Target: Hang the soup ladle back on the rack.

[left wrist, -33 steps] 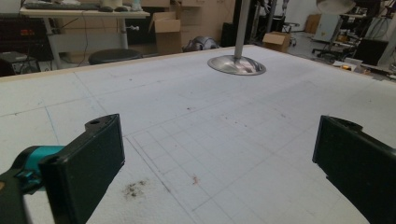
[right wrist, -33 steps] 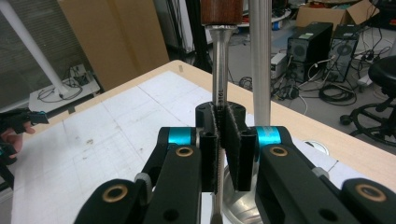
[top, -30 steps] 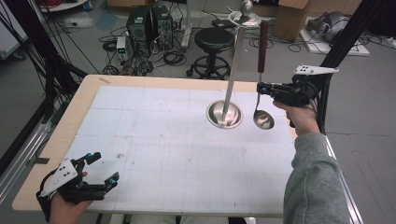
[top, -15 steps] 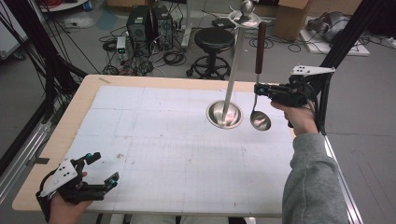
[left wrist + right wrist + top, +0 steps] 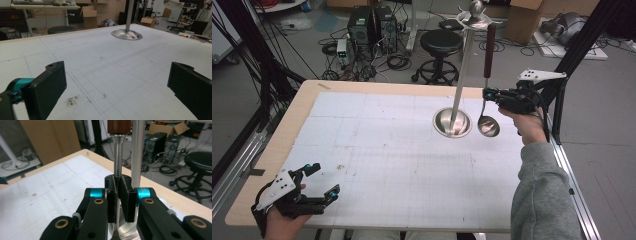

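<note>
The right gripper (image 5: 487,93) clamps the upright ladle (image 5: 486,100) just beside the stand (image 5: 453,121).

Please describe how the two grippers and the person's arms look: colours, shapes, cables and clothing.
Both grippers are black with teal accents near the jaws. The left gripper and the right gripper each carry a grey three-cornered plate on top. The right gripper's linkage shows brass-coloured pins, and a black cable trails from it. The right arm wears a grey sleeve.

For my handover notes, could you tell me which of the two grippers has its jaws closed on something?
The right gripper: its jaws clamp the ladle by its metal shaft, whereas the left gripper stands open and empty.
</note>
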A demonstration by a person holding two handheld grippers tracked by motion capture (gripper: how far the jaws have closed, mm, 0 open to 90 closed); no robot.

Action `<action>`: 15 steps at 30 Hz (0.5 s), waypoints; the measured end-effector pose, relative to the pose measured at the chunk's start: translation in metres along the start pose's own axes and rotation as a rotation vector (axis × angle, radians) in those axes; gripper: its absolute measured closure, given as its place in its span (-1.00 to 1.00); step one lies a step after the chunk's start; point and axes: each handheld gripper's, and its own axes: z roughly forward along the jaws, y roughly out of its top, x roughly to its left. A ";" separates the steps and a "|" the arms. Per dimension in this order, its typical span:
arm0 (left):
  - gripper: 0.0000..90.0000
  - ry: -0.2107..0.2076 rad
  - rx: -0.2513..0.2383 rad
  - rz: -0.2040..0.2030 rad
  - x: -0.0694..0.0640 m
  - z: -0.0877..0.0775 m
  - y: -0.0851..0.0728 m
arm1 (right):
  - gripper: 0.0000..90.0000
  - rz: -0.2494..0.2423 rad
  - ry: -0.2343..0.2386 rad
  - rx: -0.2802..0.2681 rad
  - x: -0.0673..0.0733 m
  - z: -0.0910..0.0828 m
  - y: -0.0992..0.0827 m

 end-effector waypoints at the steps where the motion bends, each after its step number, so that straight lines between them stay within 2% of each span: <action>1: -0.94 0.000 0.000 0.000 0.000 0.000 0.000 | 0.88 0.003 -0.001 0.002 0.001 0.001 0.000; 15: -0.94 -0.001 0.001 0.000 0.000 0.000 0.000 | 0.88 -0.025 -0.082 0.017 0.007 0.009 0.004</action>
